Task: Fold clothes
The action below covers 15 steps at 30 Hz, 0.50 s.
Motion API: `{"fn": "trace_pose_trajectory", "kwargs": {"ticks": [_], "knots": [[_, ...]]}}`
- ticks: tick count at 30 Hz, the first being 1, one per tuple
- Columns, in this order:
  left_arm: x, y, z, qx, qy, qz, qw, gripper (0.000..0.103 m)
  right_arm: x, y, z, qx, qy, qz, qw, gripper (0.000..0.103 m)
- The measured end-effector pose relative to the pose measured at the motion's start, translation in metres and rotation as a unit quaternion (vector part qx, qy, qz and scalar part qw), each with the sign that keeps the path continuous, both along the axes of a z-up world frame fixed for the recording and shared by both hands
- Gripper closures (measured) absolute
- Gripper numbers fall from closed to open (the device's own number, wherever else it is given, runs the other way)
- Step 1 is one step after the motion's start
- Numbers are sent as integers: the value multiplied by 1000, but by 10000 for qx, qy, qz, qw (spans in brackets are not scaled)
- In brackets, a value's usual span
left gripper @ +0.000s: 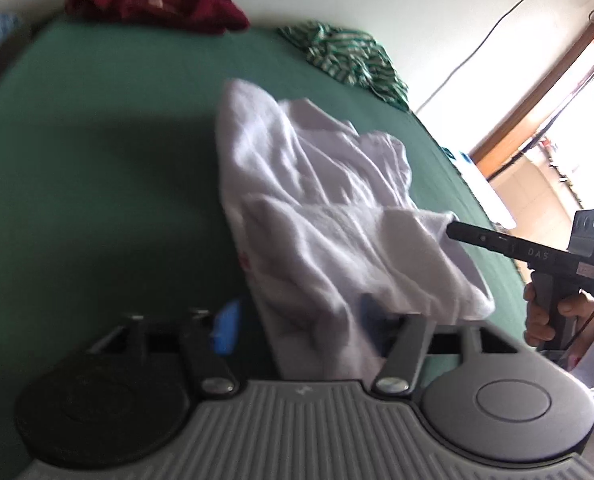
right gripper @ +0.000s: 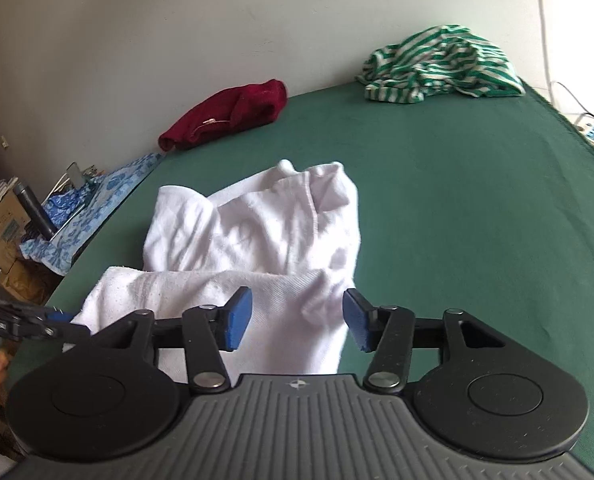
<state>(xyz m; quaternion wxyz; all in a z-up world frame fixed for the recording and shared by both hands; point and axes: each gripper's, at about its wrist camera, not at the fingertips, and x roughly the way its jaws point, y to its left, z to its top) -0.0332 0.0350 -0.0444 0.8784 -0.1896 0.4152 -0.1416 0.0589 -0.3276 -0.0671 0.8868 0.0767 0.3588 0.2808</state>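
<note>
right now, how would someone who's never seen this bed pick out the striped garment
Start at the green bed sheet that fills the scene and look to its far corner by the white wall. The striped garment lies crumpled there, apart from the white garment near the grippers. Its green and white stripes separate it from the plain dark red garment.

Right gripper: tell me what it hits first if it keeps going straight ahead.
The white garment, probably: its near fold already lies between the open right gripper fingers. Depth is uncertain; beyond lies the green table cover.

At frame centre a white garment (right gripper: 257, 240) lies crumpled on the green table (right gripper: 477, 220); the right gripper (right gripper: 297, 318) spreads wide over its near edge; maroon garment (right gripper: 229, 114) upper left; striped garment (right gripper: 441, 64) upper right.
</note>
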Motion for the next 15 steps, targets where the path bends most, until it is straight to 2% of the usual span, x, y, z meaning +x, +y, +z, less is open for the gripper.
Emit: {"fn": "trace_pose_trajectory", "kwargs": {"ticks": [2, 5, 10, 11, 12, 13, 15], "knots": [[8, 4, 0, -74, -27, 51, 10000, 19, 3, 4, -2, -35, -5, 12, 10000, 44], [30, -1, -6, -108, -7, 160, 9998, 19, 8, 10, -5, -87, -12, 30, 10000, 46], [59, -14, -18, 33, 7, 355, 9994, 32, 15, 18, -9, -154, -34, 35, 9999, 49], [60, -14, -17, 37, -41, 368, 9993, 38, 15, 16, -8, -122, -65, -34, 9999, 48], [61, -16, -16, 84, -72, 371, 9992, 48, 15, 14, -7, -98, -95, -109, 9998, 47], [61, -18, -16, 197, -91, 340, 9992, 54, 16, 12, -7, -74, -101, -171, 9998, 45], [61, -23, -17, 455, -126, 256, 9986, 73, 19, 10, -10, -33, -36, -211, 9998, 45]]}}
